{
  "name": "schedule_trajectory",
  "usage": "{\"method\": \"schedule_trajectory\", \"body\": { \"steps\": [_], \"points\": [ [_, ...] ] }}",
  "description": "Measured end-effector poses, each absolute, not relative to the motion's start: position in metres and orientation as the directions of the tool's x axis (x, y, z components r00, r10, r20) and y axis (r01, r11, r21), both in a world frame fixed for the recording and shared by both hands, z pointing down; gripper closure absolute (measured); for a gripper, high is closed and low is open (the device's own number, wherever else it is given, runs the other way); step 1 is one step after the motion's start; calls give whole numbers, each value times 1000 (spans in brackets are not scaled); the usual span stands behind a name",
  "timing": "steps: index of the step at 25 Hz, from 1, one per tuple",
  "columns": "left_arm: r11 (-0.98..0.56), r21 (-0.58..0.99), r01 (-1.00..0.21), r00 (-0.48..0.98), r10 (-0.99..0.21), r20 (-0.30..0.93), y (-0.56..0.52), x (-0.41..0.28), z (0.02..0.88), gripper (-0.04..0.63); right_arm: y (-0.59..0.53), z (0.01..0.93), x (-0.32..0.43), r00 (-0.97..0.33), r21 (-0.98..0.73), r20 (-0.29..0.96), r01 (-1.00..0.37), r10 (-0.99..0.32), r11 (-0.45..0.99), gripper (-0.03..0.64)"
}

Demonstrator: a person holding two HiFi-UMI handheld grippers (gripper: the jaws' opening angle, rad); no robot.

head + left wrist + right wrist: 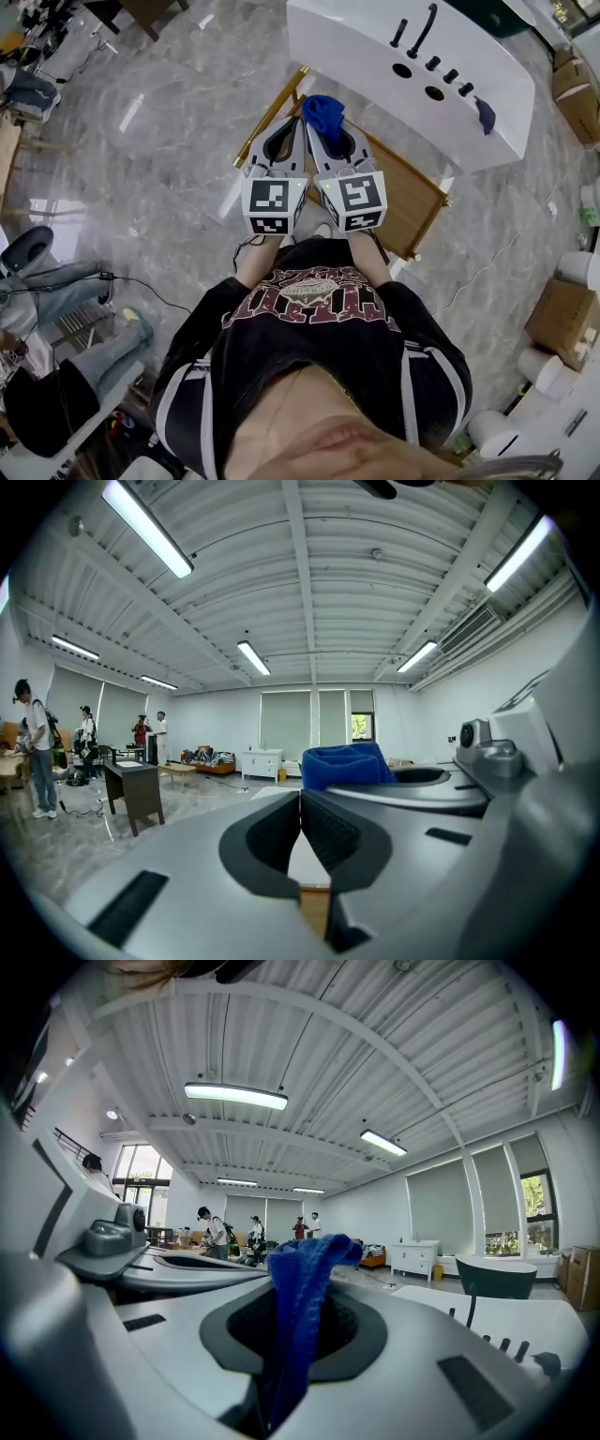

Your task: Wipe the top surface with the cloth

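A blue cloth [323, 112] hangs bunched from my right gripper [313, 131], whose jaws are shut on it; in the right gripper view the cloth [302, 1307] runs up between the jaws and flops over to the right. My left gripper [298, 124] is held close beside the right one, shut with nothing in it, its pads [319, 822] pressed together. Both point away from the person, over a wooden table [417, 202]. Beyond them stands a white unit [366, 47] with a flat top that carries black knobs and a black handle [422, 30].
A small dark blue rag [485, 114] lies at the white unit's right end. Cardboard boxes [565, 323] and white rolls stand at the right. A seated person's legs [66, 286], a cable [155, 291] and chairs are at the left on the marble floor.
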State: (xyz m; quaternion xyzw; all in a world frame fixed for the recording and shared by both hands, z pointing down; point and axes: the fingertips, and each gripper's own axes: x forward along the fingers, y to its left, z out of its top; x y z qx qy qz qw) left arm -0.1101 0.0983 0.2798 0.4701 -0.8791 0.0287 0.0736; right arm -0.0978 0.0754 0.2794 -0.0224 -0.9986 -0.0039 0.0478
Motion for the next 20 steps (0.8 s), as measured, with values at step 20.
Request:
{"method": "schedule_trajectory", "body": {
  "steps": [20],
  "points": [
    [407, 53, -912, -392, -901, 184, 24, -166, 300, 546, -5, 299, -147, -980, -3, 129, -154, -152, 988, 552]
  ]
}}
